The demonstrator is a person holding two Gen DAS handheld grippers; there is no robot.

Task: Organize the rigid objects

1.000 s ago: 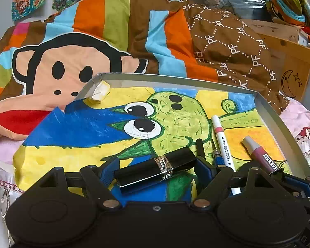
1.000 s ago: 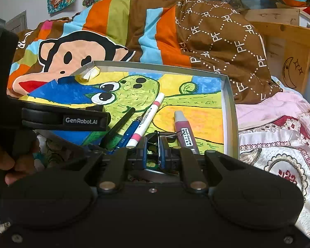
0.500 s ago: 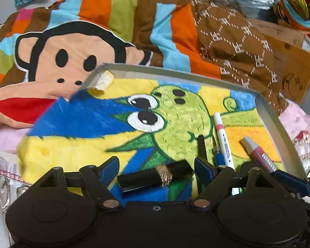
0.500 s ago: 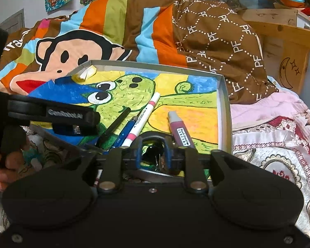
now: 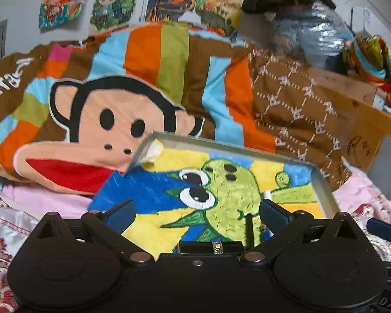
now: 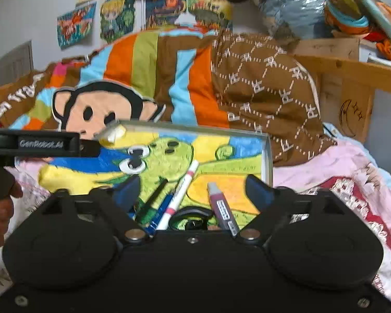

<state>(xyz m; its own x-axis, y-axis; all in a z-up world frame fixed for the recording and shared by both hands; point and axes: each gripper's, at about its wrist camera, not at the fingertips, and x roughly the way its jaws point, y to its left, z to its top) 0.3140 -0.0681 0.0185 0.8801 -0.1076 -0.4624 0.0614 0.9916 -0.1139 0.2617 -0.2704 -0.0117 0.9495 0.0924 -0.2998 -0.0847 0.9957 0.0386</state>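
Note:
A shallow grey tray (image 5: 323, 182) lined with a painted cartoon picture lies on the bed. My left gripper (image 5: 195, 214) is open above its near edge. A black lipstick with a gold band (image 5: 211, 247) lies loose on the picture, just below the fingers. My right gripper (image 6: 193, 190) is also open over the tray (image 6: 267, 156). Under it lie a black pen (image 6: 153, 198), a blue pen (image 6: 161, 214), a white and pink marker (image 6: 182, 190), a maroon marker (image 6: 221, 208) and a black clip (image 6: 193, 217). Nothing is held.
A striped monkey-print quilt (image 5: 112, 120) is piled behind the tray. A wooden bed frame (image 6: 352, 91) stands at the right. Pink patterned bedding (image 6: 352, 182) surrounds the tray. The left unit's black housing (image 6: 47, 143) and a hand (image 6: 0, 208) sit at the left.
The left gripper let the lipstick drop onto the tray and drew back. The right gripper, shut on the black clip before, has opened and left it on the tray. Both views tilted upward.

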